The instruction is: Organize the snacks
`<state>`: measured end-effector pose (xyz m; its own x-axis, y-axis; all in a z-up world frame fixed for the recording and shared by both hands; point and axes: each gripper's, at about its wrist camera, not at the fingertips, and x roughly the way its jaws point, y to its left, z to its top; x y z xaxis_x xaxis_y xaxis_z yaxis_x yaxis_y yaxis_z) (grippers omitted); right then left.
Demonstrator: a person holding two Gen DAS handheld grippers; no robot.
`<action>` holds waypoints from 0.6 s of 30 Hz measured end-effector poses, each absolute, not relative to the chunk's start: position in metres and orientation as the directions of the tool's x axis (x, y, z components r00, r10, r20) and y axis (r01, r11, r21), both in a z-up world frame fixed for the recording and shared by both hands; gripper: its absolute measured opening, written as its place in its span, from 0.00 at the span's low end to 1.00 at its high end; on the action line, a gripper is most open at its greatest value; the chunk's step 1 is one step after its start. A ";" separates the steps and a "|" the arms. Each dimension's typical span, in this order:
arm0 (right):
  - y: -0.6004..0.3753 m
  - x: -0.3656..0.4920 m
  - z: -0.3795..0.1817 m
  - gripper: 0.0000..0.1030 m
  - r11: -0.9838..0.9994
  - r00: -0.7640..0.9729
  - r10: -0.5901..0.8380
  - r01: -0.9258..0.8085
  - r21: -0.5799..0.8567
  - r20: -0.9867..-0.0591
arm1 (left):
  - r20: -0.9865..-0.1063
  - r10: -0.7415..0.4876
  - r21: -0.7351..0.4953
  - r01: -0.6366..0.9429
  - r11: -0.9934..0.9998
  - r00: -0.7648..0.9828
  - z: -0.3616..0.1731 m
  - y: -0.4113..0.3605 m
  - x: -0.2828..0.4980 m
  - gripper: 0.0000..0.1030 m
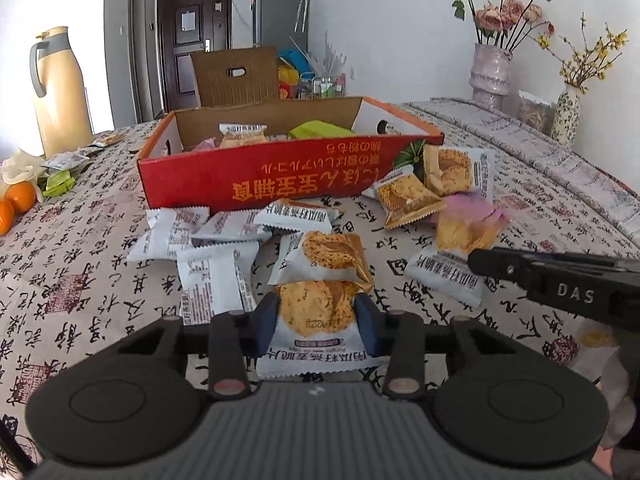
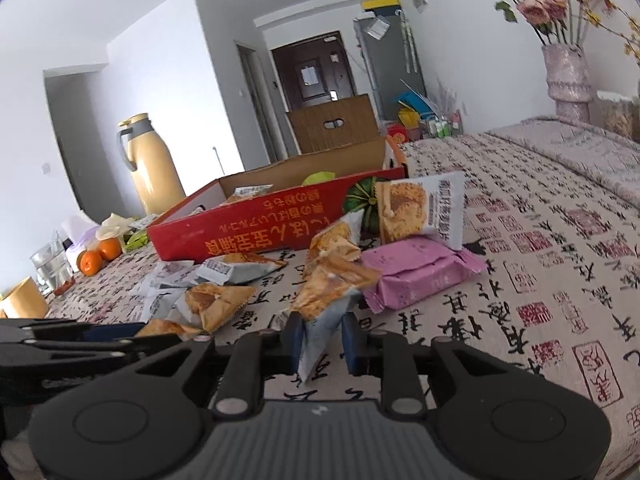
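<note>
A: Cracker packet [image 1: 316, 316] lies near on the counter [image 1: 80, 280], pinched by the left gripper [image 1: 316, 322].

B: Right gripper [image 2: 320, 344] pinches another packet [image 2: 324, 300], raised on end. Red box [image 1: 256, 172] sits beyond, pink packet [image 2: 420, 272] right.

Both views are bright with soft daylight, strongest at the left, where the white wall behind the tall cream plastic thermos jug [image 1: 60, 92] washes out almost to pure white. Shadows under the scattered foil snack packets [image 1: 216, 240] are faint and short. The fisheye lens bends the far walls and the calligraphy-printed cloth surface [image 2: 540, 264] into curves, with dark vignetted corners. The pink crinkled-paper flowers [image 2: 548, 4] look soft and slightly smeared near the edge of the right wrist view.
</note>
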<state>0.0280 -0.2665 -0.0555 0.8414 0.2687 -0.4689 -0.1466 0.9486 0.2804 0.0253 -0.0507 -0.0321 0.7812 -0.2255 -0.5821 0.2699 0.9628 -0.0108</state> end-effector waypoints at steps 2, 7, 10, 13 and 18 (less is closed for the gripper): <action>-0.269 0.030 -0.056 0.24 0.945 0.839 0.270 -0.139 0.295 -0.472 | -0.571 -0.229 -0.015 0.269 0.963 0.788 -0.029 -0.049 0.024 0.41; -0.271 0.040 -0.059 0.42 0.941 0.827 0.270 -0.117 0.319 -0.492 | -0.550 -0.224 -0.025 0.253 0.967 0.804 -0.022 -0.043 0.023 0.41; -0.267 0.039 -0.056 0.56 0.947 0.836 0.262 -0.125 0.296 -0.483 | -0.539 -0.222 -0.033 0.243 0.969 0.812 -0.019 -0.038 0.022 0.41; -0.261 0.039 -0.049 0.70 0.958 0.852 0.248 -0.147 0.245 -0.462 | -0.532 -0.222 -0.037 0.239 0.970 0.817 -0.017 -0.035 0.023 0.41; -0.244 0.048 -0.042 0.72 0.973 0.855 0.229 -0.199 0.114 -0.466 | -0.533 -0.224 -0.042 0.239 0.970 0.816 -0.018 -0.032 0.023 0.41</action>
<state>0.0481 -0.2445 -0.0419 0.8547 0.2289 -0.4659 -0.1986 0.9734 0.1138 0.0232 -0.0324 -0.0177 0.8163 -0.2236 -0.5325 0.2385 0.9702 -0.0419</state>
